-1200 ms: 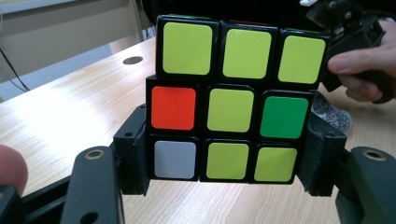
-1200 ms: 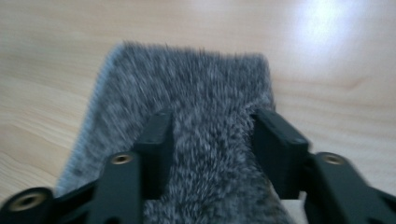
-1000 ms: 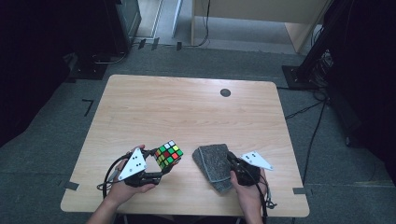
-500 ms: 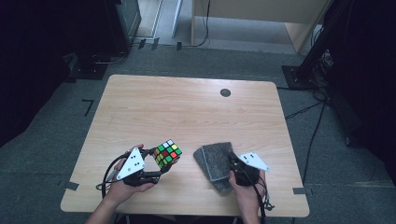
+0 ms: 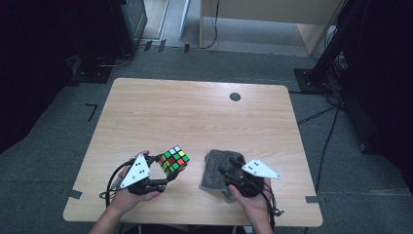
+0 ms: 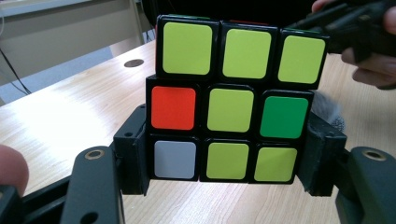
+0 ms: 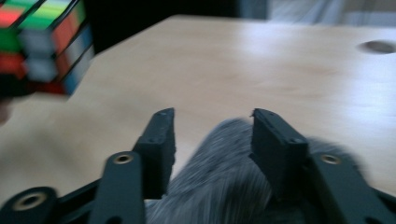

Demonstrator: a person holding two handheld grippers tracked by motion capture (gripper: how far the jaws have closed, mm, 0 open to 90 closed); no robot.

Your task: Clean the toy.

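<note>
The puzzle cube (image 5: 174, 160) sits clamped in the left tool (image 5: 163, 178), held up off the worktop (image 5: 195, 117) near its front edge, left of the middle. In the left gripper view the cube (image 6: 233, 100) faces us square on: mostly yellow-green stickers, with one orange-red on the left of the middle row, one darker green on the right of it, and a white one at the bottom left. Both black jaws press against the cube's lower sides, so that tool is closed on it. The person's left hand (image 5: 129, 195) grips the tool from behind, the grey plate on top

Just to the right lies a grey fuzzy cloth (image 5: 216, 170), partly bunched, on the worktop. The right tool (image 5: 233, 168) is over it, held in the right hand (image 5: 253, 202). In the right gripper view the jaws stand apart with a hump of the cloth (image 7: 215, 177) rising between them; that view is blurred, and I cannot tell whether the pads touch the cloth. A small dark round hole (image 5: 235, 96) marks the far side of the worktop
</note>
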